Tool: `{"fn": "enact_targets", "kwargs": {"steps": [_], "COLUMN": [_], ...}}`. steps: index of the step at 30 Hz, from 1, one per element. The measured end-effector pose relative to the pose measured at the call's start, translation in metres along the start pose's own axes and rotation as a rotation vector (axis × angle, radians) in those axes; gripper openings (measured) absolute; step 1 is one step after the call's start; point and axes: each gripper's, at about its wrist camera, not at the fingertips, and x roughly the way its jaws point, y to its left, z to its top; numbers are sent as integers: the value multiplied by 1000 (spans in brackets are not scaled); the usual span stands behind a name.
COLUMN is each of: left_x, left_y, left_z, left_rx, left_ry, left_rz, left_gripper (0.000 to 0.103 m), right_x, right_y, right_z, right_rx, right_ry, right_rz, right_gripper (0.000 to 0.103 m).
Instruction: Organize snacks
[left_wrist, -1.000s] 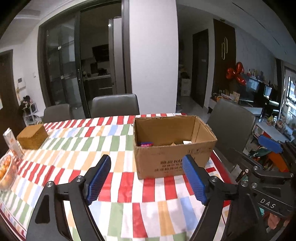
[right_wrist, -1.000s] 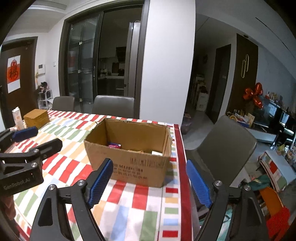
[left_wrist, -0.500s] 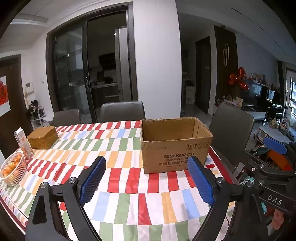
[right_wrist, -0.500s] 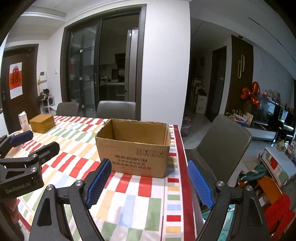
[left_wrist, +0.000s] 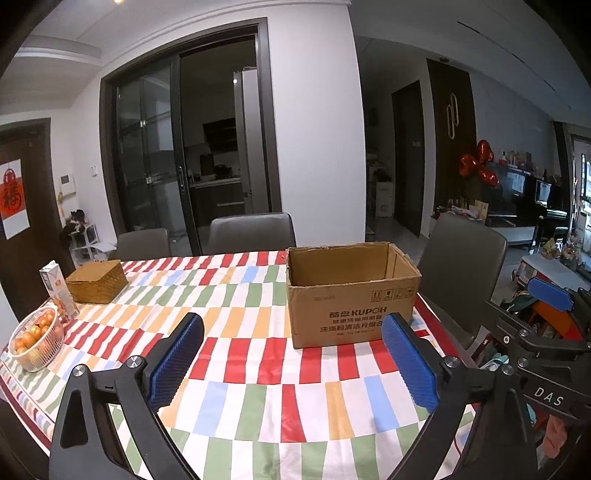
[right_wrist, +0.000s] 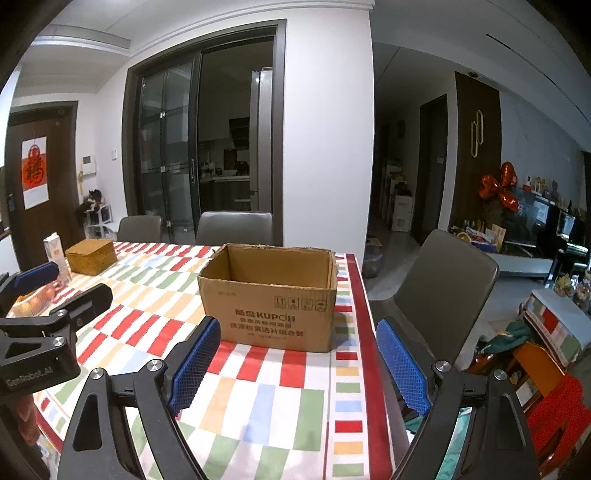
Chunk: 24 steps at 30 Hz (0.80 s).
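Striped tablecloth (left_wrist: 258, 354) – brown, open-topped cardboard box (left_wrist: 351, 306); both grippers just widened, empty.

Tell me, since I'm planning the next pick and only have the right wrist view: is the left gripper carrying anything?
Observer: No. In the left wrist view the left gripper is wide open. Its jaws have just been opening, and nothing is between them.
Operator: Something orange sits behind that gripper in my view. What is it?
Observer: A white basket of round orange fruit. It stands near the left edge of the table, next to an upright carton.
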Motion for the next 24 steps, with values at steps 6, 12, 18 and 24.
{"fn": "enact_targets", "kwargs": {"steps": [6,12,18,24], "left_x": [-3,-3,-4,-3], "left_y": [-2,-2,-2,-1], "left_z": [0,-1,-2,-4], "left_rx": [6,6,4,0], "left_ry": [-12,-12,-10,-8], "left_rz": [10,11,17,23], "left_gripper": [100,100,100,100], "right_x": [0,-2,-3,-3], "right_y": [-1,-1,-2,-1], "right_z": [-3,-7,-9,-10], "right_rx": [8,15,12,13], "right_ry": [1,2,2,7], "right_rz": [4,11,14,18], "right_gripper": [87,87,87,87]}}
